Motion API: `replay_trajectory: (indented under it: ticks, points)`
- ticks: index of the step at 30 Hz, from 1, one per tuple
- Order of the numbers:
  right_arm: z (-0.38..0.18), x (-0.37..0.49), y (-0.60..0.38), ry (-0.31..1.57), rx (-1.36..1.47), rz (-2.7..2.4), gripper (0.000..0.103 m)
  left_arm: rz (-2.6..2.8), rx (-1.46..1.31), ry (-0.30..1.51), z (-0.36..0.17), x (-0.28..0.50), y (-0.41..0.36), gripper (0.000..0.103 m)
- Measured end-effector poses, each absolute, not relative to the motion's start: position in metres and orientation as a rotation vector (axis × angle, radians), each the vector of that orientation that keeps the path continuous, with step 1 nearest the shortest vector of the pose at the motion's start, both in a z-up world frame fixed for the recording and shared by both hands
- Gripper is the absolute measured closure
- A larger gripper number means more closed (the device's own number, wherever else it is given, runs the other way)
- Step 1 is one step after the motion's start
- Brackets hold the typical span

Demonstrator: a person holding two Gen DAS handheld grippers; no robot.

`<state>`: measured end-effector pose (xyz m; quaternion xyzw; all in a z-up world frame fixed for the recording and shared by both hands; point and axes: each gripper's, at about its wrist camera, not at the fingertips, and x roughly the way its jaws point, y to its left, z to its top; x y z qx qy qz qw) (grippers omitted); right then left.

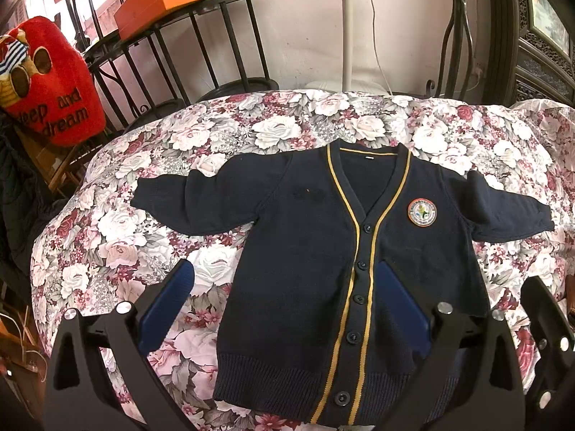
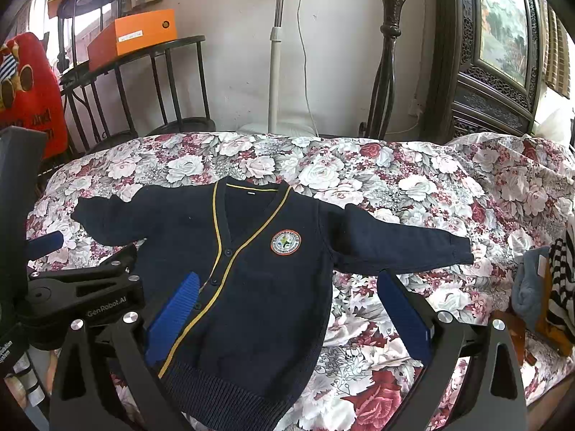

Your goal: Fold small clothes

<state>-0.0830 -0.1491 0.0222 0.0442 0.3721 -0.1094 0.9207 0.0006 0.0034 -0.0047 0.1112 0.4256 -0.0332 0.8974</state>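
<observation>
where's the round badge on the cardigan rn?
The round badge sits on the chest of the navy cardigan, right of the yellow-trimmed button placket in both wrist views, near the V-neck and above the open right gripper.

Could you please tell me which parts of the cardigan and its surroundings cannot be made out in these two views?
- Cardigan hem: in the left wrist view, the right corner is hidden behind the left gripper finger.
- Round badge: lettering too small to read in either view.
- Neck label: too small to read.
- Clothes pile: cut off by the right wrist view's right edge.
- Red cushion: its words are partly hidden at the image edge.
</observation>
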Motion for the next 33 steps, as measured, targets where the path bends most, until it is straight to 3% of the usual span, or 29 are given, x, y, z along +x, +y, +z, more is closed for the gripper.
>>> replay_trajectory:
  ticks: [33]
  points:
    - [0.031,-0.089,-0.166,0.762,0.024,-0.256,0.003,-0.054,0.257,0.871,-0.006,-0.001,0.008,0.005]
